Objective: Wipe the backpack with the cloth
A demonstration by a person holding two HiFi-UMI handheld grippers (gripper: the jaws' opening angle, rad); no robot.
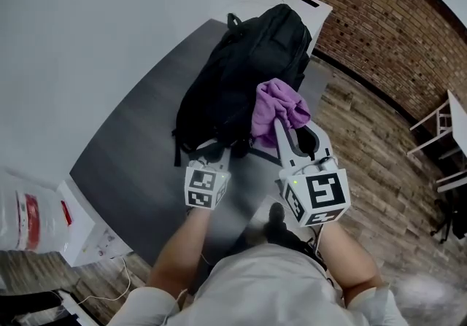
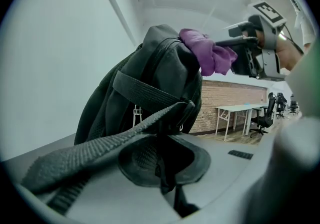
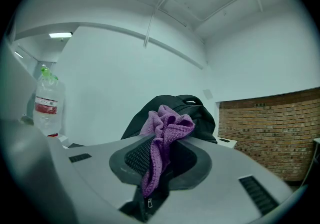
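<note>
On the dark grey surface (image 1: 139, 142): black backpack (image 1: 241, 69) lies on its side. Its long axis runs away from the person toward the brick wall, and its strap end is nearest the grippers.

Left gripper (image 1: 217, 148): jaws closed on a webbing strap (image 2: 125, 143) at the near end of the pack. The left gripper view shows the strap running flat between the pads and on up to the bag body. Judged to be an anchoring hold, so the pack does not slide under the wipe.

Right gripper (image 1: 292, 131): jaws clamped on the purple cloth (image 1: 277, 106), which is bunched, with a loose tail hanging down between the pads in the right gripper view. The wad sits at the right flank of the pack, about mid-length. From the left gripper view it appears to rest on the uppermost side panel. Contact is likely but not certain.

Key relation: the pack lies straight ahead of the right jaws and slightly to their left, and most of its length lies beyond the cloth. The right hand is the working hand and the nearer one to the unwiped fabric. Judgement: the stroke should run along the long axis, away from the held strap, so the pull tensions the hold instead of buckling the bag.

Risk: the bunched cloth gives only a small contact patch.
</note>
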